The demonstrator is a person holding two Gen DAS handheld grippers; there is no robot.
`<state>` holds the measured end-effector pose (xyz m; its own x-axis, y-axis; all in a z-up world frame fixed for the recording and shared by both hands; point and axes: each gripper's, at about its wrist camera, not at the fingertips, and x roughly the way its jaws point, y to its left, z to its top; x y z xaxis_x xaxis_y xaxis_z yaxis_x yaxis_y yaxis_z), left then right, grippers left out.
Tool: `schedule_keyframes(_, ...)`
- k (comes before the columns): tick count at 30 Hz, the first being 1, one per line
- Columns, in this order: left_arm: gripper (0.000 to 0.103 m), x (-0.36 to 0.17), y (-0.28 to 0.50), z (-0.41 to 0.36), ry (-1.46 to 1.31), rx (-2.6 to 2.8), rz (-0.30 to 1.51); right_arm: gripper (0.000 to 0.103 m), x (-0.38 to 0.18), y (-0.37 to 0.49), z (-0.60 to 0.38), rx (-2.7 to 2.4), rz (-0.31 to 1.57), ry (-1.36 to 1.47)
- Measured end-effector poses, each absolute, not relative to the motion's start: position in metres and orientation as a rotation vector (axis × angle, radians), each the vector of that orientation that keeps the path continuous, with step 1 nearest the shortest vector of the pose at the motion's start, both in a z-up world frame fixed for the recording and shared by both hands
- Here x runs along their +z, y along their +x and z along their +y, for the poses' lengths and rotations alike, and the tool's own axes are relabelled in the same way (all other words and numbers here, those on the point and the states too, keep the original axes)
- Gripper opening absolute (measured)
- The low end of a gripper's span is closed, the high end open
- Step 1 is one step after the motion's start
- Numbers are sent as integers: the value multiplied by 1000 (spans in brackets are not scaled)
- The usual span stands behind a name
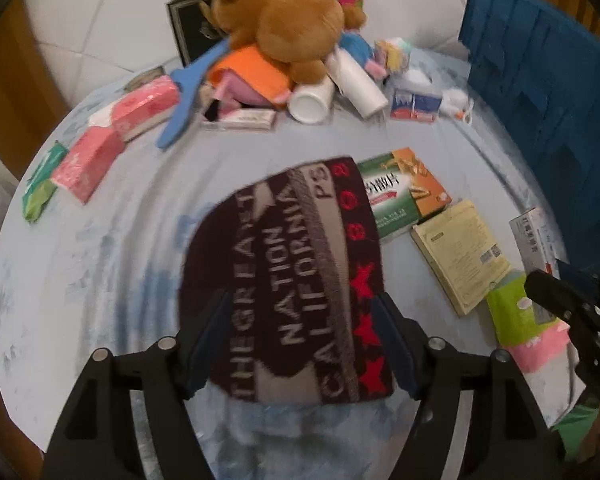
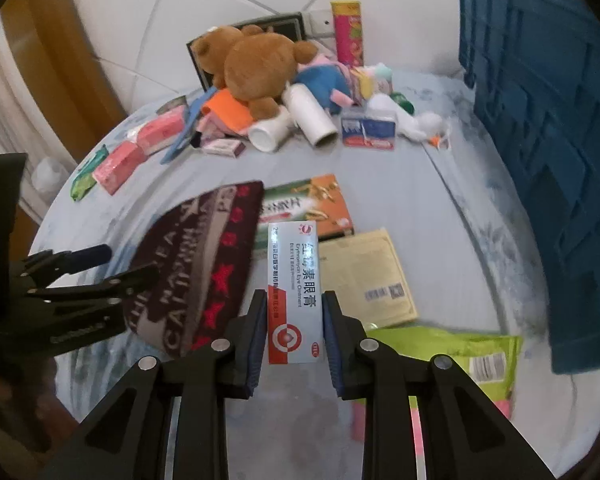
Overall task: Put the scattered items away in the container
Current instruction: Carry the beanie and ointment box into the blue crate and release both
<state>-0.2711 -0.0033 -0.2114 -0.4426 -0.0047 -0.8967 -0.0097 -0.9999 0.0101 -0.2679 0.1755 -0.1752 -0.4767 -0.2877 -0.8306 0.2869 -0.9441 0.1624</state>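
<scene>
White tiled wall behind a round tabletop (image 2: pixel 400 200) under blue cloth. Left tool (image 1: pixel 300 336) pinches a knit hat (image 1: pixel 284 272); right tool (image 2: pixel 295 332) pinches an ointment box (image 2: pixel 296 280). Blue crate (image 2: pixel 548 140) at right, inside hidden. Bear (image 1: pixel 284 20), boxes, packets lie scattered: much left.

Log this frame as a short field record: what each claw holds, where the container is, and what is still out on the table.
left claw: shut on knit hat, lifted over the table
right claw: shut on ointment box
container: blue crate, far right of table, nothing visible inside from these views
still on table: teddy bear, white bottles, pink boxes, green-orange box, yellow packet
surface: blue cloth
</scene>
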Motion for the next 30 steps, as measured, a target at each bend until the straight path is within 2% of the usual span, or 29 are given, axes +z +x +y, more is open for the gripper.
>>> schedule_keyframes(8,71,-268,-313,34,-1774,2701,75,26,-214,-297,185,-2383,23,1400)
schedule_keyframes(9,68,-276,-316,36,-1783,2702,75,26,-219,-301,186,-2375,30,1400)
schedule_keyframes(11,56,-280,-315,34,-1732,2753,50,26,-228,-310,187,-2357,42,1400)
schedule_keyframes(14,20,-280,-318,26,-1751,2793,49,26,-241,-322,189,-2333,61,1400)
schedule_keyframes(16,18,-277,-317,13,-1757,2794,-23,26,-240,-322,185,-2332,71,1391)
schedule_keyframes(19,17,-260,-309,3,-1728,2826,-37,26,-229,-318,176,-2330,93,1370)
schedule_keyframes(30,17,-153,-271,-27,-1459,2935,-57,26,-161,-293,142,-2372,95,1273)
